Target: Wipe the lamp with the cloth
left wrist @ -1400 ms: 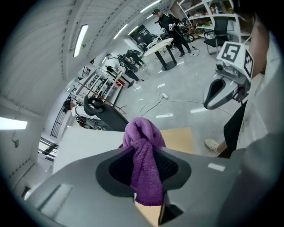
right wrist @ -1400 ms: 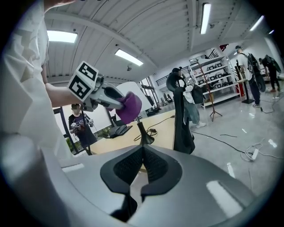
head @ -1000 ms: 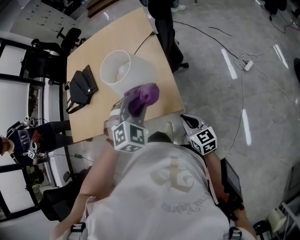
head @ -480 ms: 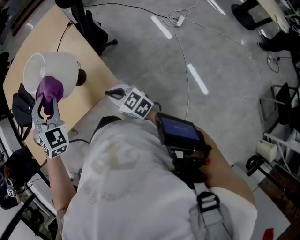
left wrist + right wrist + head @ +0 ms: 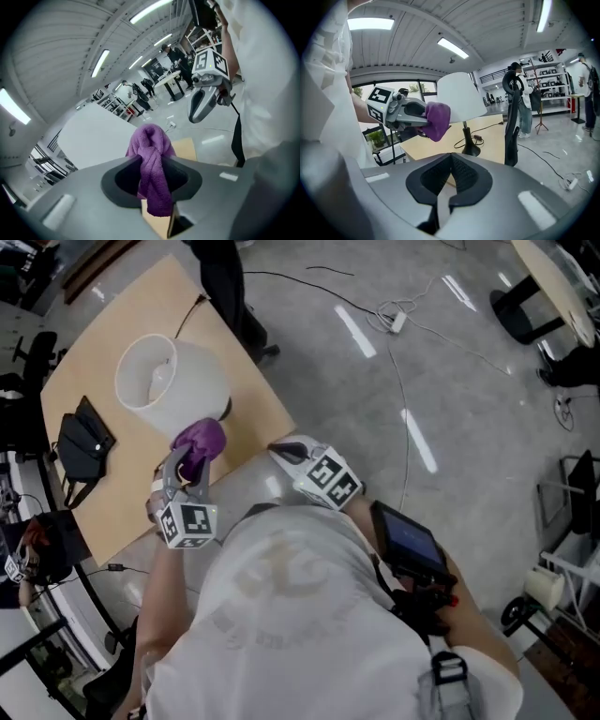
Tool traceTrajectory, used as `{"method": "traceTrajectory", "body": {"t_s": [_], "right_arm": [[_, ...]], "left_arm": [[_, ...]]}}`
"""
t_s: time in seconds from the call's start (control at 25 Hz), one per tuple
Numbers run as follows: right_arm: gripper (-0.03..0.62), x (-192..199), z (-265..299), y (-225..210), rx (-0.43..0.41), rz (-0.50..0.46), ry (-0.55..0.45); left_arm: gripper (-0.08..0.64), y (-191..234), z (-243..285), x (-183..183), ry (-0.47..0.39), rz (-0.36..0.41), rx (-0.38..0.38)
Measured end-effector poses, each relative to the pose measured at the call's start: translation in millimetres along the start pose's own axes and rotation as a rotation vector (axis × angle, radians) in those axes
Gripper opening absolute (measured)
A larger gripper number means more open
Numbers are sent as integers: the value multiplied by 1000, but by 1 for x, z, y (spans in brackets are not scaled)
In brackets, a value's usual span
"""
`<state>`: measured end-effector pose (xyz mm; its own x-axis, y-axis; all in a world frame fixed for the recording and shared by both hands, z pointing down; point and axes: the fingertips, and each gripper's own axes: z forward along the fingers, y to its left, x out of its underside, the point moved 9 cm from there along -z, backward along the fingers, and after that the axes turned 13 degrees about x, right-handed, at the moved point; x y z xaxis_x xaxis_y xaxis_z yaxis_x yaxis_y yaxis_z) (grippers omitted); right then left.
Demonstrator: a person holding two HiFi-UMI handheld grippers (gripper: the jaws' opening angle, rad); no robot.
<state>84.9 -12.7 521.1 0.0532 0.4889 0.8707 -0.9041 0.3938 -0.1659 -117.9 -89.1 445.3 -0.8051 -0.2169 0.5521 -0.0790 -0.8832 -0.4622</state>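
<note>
Two tongs are in view, one in each of the person's hands. We record the left tongs [image 5: 187,465] as pinching the purple cloth [image 5: 200,437]. In the left gripper view the cloth is bunched between the pads, a rounded wad standing out past the tips and a twisted tail hanging down behind them. The right tongs [image 5: 289,451] are pressed together, and we find nothing between the pads.

The lamp [image 5: 173,385] stands upright on the wooden counter [image 5: 112,484]. It has a white drum shade, a thin stem and a dark round base. A black cord runs from the base across the counter toward its far edge.

The cloth is held up at the near side of the shade, level with its lower rim. The right gripper view shows the wad overlapping that rim, but we cannot confirm that the two touch.

The right tongs sit beside the left ones, off the near corner of the counter and clear of the lamp. They point toward the lamp's stem.

A black bag [image 5: 82,442] lies on the counter, apart from the lamp. A person in dark clothes [image 5: 518,117] stands at the far side of the counter. Loose cables [image 5: 403,324] lie on the grey floor.
</note>
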Motion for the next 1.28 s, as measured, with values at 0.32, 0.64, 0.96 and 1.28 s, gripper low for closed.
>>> {"method": "traceTrajectory", "body": {"t_s": [0.32,0.64,0.96,1.28], "right_arm": [[12,1,13,25,54,-12,6],[12,-5,14,31,77,-23,0],[12,-2,12,27,102,-9,15],[12,-3,16,22,102,3,10]], "left_arm": [[114,46,-74,-13,-211,82,-149],[115,90,-65,3,-353,-146,-249],[118,28,-9,59,-312,-315,-25],[118,26,-32,78,-360,-489,-51]]}}
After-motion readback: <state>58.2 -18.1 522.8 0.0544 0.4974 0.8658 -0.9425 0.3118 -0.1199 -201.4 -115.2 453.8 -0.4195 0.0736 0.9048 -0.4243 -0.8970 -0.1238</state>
